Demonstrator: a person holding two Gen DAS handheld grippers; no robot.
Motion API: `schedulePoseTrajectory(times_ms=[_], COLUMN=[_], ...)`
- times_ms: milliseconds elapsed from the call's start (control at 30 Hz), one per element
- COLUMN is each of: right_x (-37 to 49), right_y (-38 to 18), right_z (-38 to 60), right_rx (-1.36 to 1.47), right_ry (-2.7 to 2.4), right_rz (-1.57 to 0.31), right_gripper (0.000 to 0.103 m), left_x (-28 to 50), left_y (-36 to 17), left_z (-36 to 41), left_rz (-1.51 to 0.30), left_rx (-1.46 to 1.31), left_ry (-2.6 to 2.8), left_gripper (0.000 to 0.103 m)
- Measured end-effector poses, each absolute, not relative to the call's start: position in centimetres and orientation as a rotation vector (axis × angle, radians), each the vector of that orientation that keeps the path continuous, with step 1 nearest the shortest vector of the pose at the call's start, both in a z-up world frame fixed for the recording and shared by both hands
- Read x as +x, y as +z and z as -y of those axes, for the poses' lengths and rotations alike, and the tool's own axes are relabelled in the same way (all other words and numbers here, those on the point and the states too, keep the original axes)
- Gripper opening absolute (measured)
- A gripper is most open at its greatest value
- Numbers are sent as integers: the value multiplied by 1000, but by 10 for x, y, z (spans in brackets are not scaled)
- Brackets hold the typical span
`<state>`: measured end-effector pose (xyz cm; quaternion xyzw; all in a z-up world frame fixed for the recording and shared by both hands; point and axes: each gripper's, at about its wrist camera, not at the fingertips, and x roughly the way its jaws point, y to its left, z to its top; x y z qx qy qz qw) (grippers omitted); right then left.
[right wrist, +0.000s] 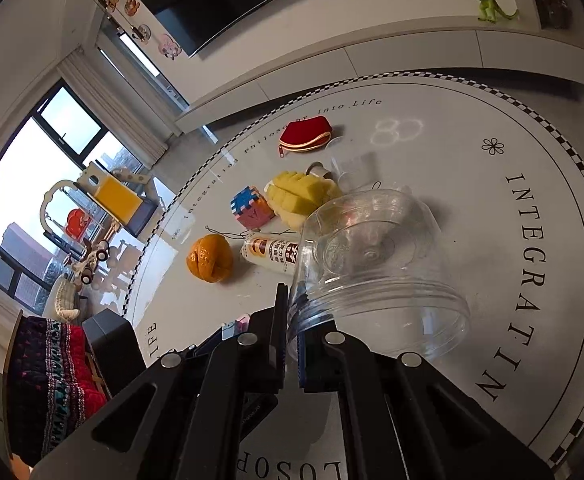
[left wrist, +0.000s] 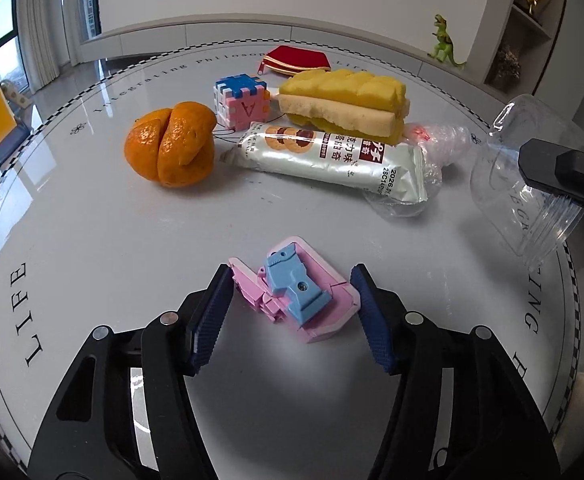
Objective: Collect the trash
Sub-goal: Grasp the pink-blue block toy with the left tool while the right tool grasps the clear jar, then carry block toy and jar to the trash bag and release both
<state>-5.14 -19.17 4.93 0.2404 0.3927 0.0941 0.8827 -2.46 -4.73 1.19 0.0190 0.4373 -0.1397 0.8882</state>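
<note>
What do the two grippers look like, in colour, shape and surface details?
The left gripper and the right gripper look alike: black angular linkage arms with slotted cut-outs, joined by round silver pins. Each finger carries a flat dark blue pad with fine ribbing. No cables, sleeves or printed markings show in either view.

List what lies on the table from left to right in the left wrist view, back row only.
Orange peel → foam letter cube → silver snack wrapper → clear plastic jar held tilted in the right tongs.
</note>
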Motion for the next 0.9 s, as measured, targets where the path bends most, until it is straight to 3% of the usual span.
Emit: schedulePoseTrajectory(times_ms=[367, 900], right_x=[-83, -157], right_y=[58, 55], right_z=[133, -44], right_rx=[465, 228], right_ry=[324, 691], right_rz=[-851, -972], right_gripper=[5, 5], left_x=[-93, -225], left_y=[33, 33], left_z=[-12, -164], left_rz=[-861, -817], left_rx=[-1, -119], left_ry=[-227, 64], left_gripper=[59, 59])
